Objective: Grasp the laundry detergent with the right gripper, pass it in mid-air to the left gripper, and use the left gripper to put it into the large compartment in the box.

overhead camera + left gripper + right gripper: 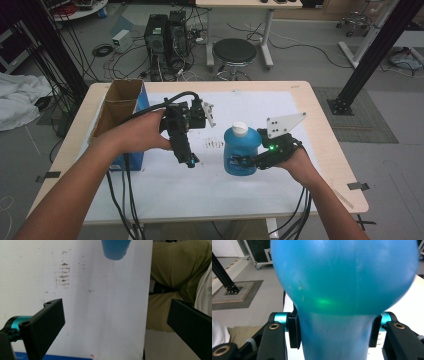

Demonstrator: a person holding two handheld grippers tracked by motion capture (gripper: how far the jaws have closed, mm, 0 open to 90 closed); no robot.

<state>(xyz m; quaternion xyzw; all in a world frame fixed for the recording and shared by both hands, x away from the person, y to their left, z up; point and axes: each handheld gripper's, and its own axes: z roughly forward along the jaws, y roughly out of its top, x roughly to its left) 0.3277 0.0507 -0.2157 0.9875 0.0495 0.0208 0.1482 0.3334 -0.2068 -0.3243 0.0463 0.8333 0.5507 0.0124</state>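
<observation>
A blue plastic bottle (241,152) with a white cap (240,129) stands upright on the white sheet (200,190) right of the table's middle. My right gripper (245,161) comes in from the right and is shut on its lower part. In the right gripper view the bottle (342,277) looms close, with the pads (293,331) pressed on both sides of its narrower section. My left gripper (190,160) hangs left of the bottle, apart from it and tilted down. Its jaws stand wide open over bare sheet (100,315), with the bottle's base (115,248) at the top.
An open cardboard box (120,107) with a blue side stands at the table's left edge. Brown smudges (215,144) mark the sheet between the grippers. Behind the table are a stool (234,51) and computer towers (165,35). The person's trousers (175,270) lie past the near edge.
</observation>
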